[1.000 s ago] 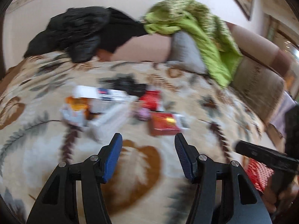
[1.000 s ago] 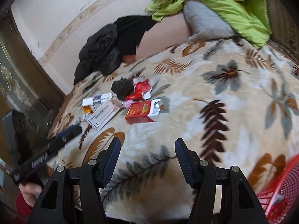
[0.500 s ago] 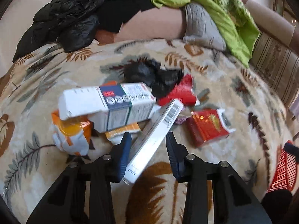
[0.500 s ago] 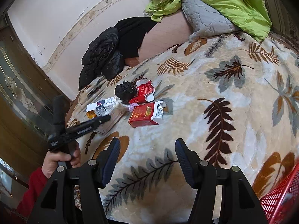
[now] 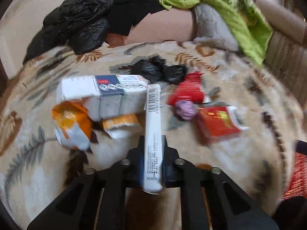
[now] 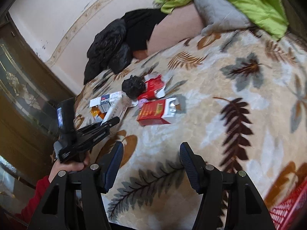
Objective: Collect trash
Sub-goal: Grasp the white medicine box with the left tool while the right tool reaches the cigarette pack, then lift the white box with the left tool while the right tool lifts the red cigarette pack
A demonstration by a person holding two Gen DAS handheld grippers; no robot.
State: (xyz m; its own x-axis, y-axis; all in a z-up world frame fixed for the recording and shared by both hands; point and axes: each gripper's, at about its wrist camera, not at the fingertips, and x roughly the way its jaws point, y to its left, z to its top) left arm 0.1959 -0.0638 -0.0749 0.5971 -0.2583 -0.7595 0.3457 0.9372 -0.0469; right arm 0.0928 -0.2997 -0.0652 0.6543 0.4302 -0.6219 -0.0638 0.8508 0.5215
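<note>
Left gripper (image 5: 153, 149) tight around long white box (image 5: 153, 126).

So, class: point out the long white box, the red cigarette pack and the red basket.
long white box (image 5: 152, 134), left wrist view, middle of its printed side.
red cigarette pack (image 6: 153, 111), right wrist view, red front face.
red basket (image 6: 287, 209), right wrist view, mesh wall.
</note>
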